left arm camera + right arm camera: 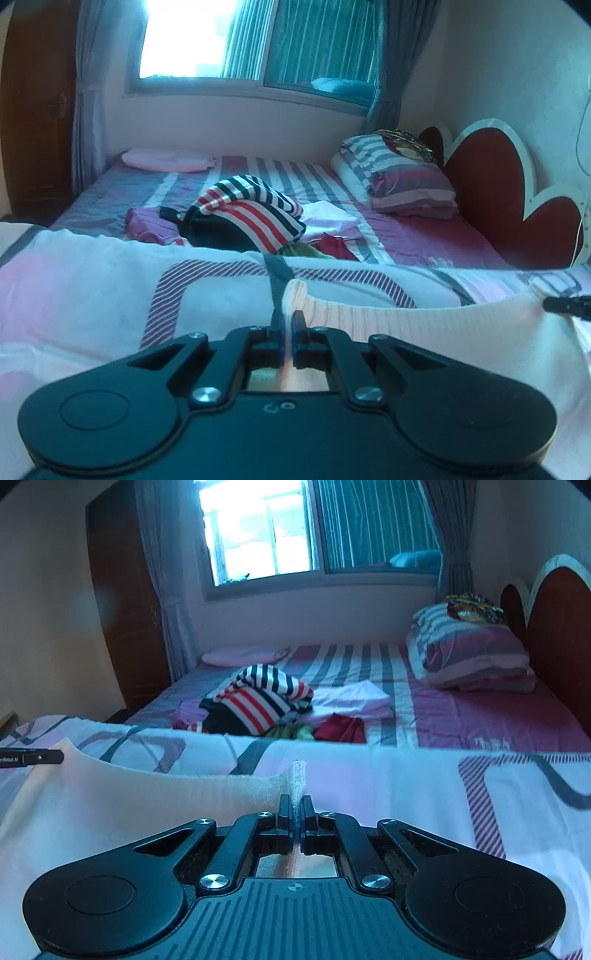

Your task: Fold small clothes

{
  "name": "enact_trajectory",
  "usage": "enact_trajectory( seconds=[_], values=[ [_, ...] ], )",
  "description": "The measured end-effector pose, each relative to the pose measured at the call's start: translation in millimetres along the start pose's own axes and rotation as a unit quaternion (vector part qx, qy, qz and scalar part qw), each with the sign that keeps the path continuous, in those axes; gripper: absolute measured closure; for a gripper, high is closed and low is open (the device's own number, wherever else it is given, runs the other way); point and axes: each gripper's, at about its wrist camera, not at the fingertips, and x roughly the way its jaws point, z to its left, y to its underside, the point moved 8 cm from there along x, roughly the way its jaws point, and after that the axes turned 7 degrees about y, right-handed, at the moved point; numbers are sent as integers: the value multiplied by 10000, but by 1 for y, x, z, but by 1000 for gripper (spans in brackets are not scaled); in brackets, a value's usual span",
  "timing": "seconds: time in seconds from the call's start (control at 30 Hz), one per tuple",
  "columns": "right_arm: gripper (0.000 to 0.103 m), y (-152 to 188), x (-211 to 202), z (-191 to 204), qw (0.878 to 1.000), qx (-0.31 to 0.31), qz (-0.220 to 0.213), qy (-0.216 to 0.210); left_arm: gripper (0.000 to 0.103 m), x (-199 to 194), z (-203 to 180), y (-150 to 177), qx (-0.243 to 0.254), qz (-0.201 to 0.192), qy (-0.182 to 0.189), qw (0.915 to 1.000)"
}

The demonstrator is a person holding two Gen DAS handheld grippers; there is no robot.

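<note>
A pale peach ribbed garment [424, 325] is stretched between my two grippers above a white patterned blanket [92, 295]. My left gripper [289, 325] is shut on its left corner. My right gripper [295, 805] is shut on the other corner; the garment [166, 797] spreads to the left in the right wrist view. Each gripper's tip shows in the other's view: the right gripper [569, 305] at the far right, the left gripper [33, 757] at the far left. A pile of unfolded clothes, topped by a striped shirt [251, 214], lies on the bed beyond.
The bed [480, 716] has a striped sheet, a pillow [402, 177] by the red headboard [495, 177], and a folded pink cloth [166, 160] at the far edge. A wooden wardrobe [125, 602] stands left, a curtained window [280, 535] behind.
</note>
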Motion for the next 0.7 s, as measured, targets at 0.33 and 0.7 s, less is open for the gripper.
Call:
enact_trajectory(
  seconds=[0.33,0.7],
  values=[
    [101,26,28,-15,9975,505,504,9,97,18,9,28,-223,578,-35,9981],
    [65,61,-71,-17,9928,914,702,-340,47,-100,12,93,-984,485,250,9936]
  ],
)
